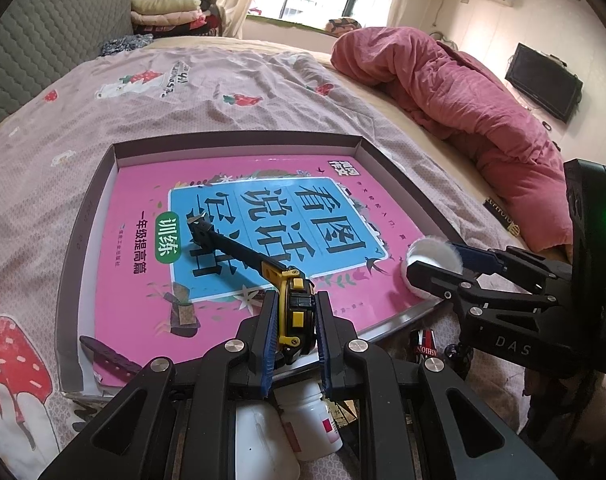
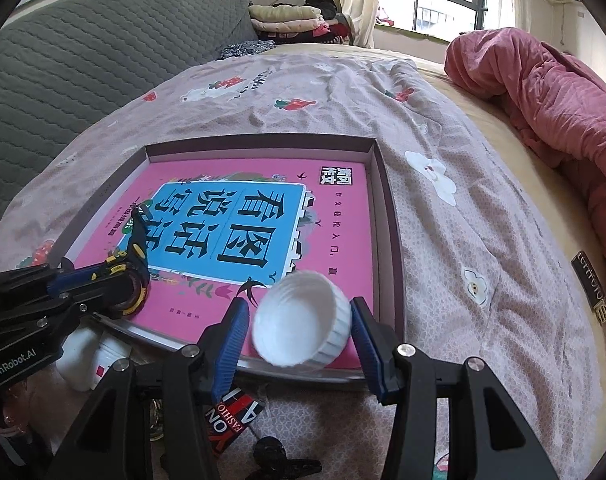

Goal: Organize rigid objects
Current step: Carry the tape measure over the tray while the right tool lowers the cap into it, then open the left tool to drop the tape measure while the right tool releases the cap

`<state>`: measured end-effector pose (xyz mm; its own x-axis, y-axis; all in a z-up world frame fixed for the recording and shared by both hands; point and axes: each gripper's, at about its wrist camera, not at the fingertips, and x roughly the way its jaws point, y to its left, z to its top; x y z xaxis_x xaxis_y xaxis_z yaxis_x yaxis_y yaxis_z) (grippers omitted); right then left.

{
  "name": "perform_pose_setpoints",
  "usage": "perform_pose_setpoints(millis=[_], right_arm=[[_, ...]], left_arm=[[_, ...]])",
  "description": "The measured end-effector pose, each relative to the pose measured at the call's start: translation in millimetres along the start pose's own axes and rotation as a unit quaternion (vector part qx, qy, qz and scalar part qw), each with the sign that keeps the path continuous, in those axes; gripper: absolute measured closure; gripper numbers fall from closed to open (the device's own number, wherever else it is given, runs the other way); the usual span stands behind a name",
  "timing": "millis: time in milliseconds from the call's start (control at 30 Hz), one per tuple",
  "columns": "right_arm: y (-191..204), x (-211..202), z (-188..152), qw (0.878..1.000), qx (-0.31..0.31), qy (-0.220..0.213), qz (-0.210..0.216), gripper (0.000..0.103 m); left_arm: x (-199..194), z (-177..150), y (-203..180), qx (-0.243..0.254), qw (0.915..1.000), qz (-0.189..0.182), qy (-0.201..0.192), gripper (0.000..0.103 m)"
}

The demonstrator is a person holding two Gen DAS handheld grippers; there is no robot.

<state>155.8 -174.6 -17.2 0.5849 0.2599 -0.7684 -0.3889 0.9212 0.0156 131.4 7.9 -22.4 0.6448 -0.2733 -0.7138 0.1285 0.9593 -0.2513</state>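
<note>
**Obs 1:** Left wrist view first. Nearest the lens, bottom centre, the left gripper (image 1: 296, 320) was clamped on a yellow-and-black utility knife (image 1: 293, 306). Handle between the pads; the black blade arm ran up and left, tip hanging over the pink book (image 1: 143, 280).

**Obs 2:** And the book?

**Obs 1:** Lay flat inside the shallow grey tray (image 1: 79, 240) on the bed, mid-frame. White bottles (image 1: 315, 420) sat below the jaws, outside the tray's near rim. At right, the right gripper (image 1: 435, 264) showed side-on with a white cap (image 1: 435, 254) at its tips.

**Obs 2:** Right wrist view?

**Obs 1:** Lower centre, the right gripper (image 2: 301, 332) stood part-way open with the white cap (image 2: 303, 322) between its pads, hollow side toward the lens. Right pad touched the ribbed wall; left pad looked to have a sliver of gap, so I judged it a light hold. Cap sat over the tray's (image 2: 391, 216) near right corner. Left gripper and knife (image 2: 133, 276) at lower left, long axis running up-frame.

**Obs 2:** What matters next?

**Obs 1:** Both items were already above the tray; each hand's drop lay straight below, knife left, cap right.
</note>
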Motion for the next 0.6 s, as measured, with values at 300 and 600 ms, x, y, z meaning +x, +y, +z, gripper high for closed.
perform_pose_setpoints(millis=[300,600], right_arm=[[-2.0,-2.1,-0.2,1.000,-0.003,-0.009,-0.010,0.051],[0.1,-7.5,0.5,0.999,-0.011,-0.029,-0.013,0.049]], left_arm=[[0.4,0.1,0.2,0.001,1.0000,0.001,0.000,0.085],[1.1,-0.7,2.1,-0.002,1.0000,-0.005,0.004,0.082]])
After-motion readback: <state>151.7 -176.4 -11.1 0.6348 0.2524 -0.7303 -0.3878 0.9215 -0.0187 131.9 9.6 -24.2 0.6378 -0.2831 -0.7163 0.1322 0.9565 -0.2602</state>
